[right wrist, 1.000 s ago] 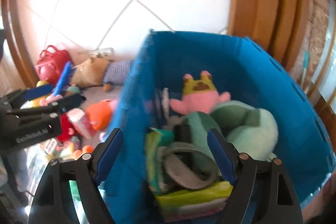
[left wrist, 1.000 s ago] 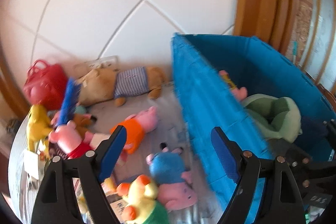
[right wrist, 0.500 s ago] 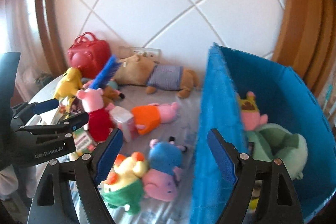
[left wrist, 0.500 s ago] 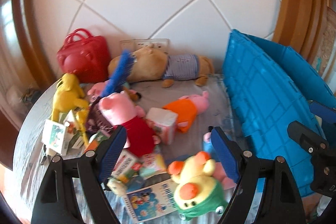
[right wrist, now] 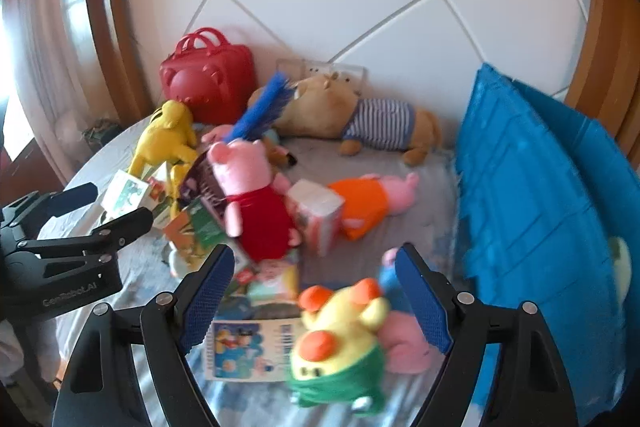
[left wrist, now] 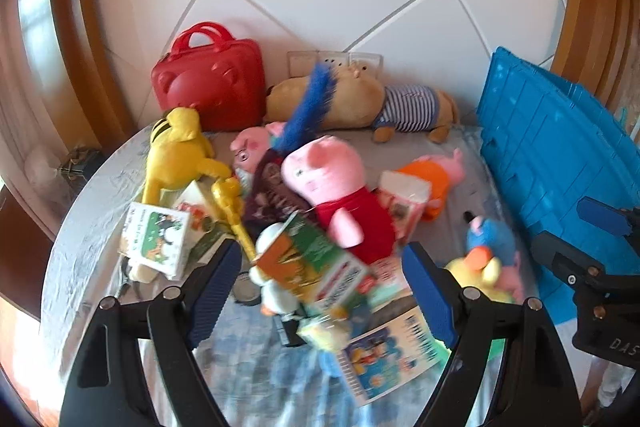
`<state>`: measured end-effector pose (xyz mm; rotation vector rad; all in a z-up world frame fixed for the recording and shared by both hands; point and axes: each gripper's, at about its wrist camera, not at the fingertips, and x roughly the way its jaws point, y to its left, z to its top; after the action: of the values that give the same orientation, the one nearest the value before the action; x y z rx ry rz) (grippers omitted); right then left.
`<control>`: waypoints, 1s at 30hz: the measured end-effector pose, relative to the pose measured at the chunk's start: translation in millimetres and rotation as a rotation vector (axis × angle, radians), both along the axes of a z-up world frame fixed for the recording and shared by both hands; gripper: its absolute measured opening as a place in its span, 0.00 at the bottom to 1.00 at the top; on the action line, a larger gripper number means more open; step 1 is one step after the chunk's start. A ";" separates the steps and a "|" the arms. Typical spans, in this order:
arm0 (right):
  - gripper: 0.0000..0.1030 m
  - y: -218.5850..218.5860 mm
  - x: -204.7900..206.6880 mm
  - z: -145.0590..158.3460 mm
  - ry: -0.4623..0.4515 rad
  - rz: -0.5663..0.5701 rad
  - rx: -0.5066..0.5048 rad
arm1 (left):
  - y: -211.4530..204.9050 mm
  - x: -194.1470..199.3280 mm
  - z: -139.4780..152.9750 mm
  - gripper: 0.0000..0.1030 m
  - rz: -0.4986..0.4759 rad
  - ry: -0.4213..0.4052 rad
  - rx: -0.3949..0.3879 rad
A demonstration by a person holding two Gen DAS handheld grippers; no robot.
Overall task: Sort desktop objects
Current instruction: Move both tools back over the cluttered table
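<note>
A heap of toys covers the round table point(left wrist: 80, 227). My left gripper point(left wrist: 322, 279) hangs open above an orange and green box point(left wrist: 308, 259) and the pink pig in red point(left wrist: 340, 195), holding nothing. Open too, my right gripper point(right wrist: 314, 287) hovers over a yellow plush with a green collar point(right wrist: 340, 343) and a picture booklet point(right wrist: 248, 347). The pink pig in red point(right wrist: 252, 199) lies beyond its left finger. A blue crate point(right wrist: 532, 211) stands at the right, its outer wall point(left wrist: 552, 155) facing the left wrist view.
Against the tiled wall sit a red bag point(left wrist: 210, 83) and a brown bear in a striped shirt point(left wrist: 368, 103). A yellow plush point(left wrist: 176, 151), a pig in orange point(right wrist: 372, 199), a tissue pack point(right wrist: 320, 219) and small boxes point(left wrist: 158, 239) crowd the cloth.
Both views have swung left, away from the crate's inside and over the toy heap. The grippers have come lower and closer to the toys, jaws unchanged.
</note>
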<state>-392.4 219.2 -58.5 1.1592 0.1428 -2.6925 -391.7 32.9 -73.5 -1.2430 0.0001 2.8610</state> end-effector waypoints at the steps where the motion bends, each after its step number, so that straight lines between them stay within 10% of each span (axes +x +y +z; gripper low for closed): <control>1: 0.81 -7.9 1.2 -3.2 -0.006 -0.005 -0.003 | -9.0 1.5 -2.1 0.80 -0.005 -0.003 -0.004; 30: 0.93 -126.2 -17.0 -63.7 -0.116 0.078 -0.024 | -160.9 27.0 -53.5 0.80 0.168 -0.105 -0.020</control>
<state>-409.4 93.0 -122.2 1.2720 0.1339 -2.5451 -364.7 -128.1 -127.1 -1.4620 -0.0819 2.9366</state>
